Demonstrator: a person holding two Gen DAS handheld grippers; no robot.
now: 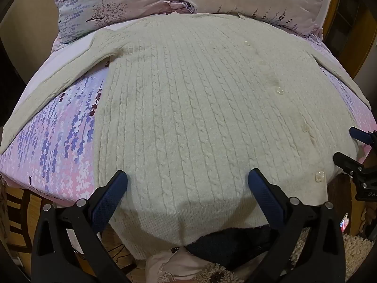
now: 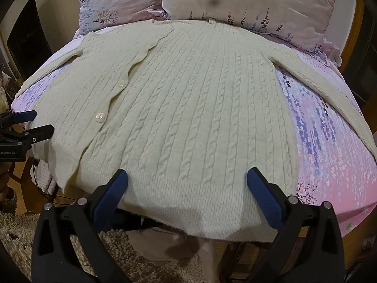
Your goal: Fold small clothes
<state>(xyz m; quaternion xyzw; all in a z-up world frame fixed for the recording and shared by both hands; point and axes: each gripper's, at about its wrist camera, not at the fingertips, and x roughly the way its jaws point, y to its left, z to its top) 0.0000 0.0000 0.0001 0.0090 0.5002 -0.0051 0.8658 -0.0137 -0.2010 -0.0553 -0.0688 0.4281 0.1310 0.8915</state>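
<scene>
So you're looking at a cream cable-knit cardigan (image 1: pixel 188 108) lying flat and buttoned on the bed (image 1: pixel 54 146), collar up by the far pillows (image 1: pixel 113 4), hem hanging a bit over the near edge; both sleeves are lying spread out to the sides, left sleeve (image 1: pixel 54 87) angling out toward the left edge, right sleeve (image 2: pixel 329 89) running down the right side over the floral sheet.

Progress-wise, imo nothing's folded yet; body's lying smooth, no crease, no sleeve tucked in, so basically you're sitting at the start w/ the laying-out part done; everything else is still waiting: sleeves in, sides in, then hem up to collar, or however you're doing it.

Your left gripper (image 1: pixel 187 179) is hovering over the near hem on the left half of the cardigan, jaws standing wide, nothing b/w them but knit underneath, not pinching anything; the right gripper (image 2: pixel 187 176) is doing the same over the right half near the ribbed hem, jaws wide too, nothing held. Can't tell if the tips are actually touching the fabric or just hanging above it.

The button row (image 2: pixel 101 118) is running between your two grippers, so you're sitting pretty symmetric; I'm guessing the hem corners or a sleeve are the next grab, but that's just my read.
</scene>
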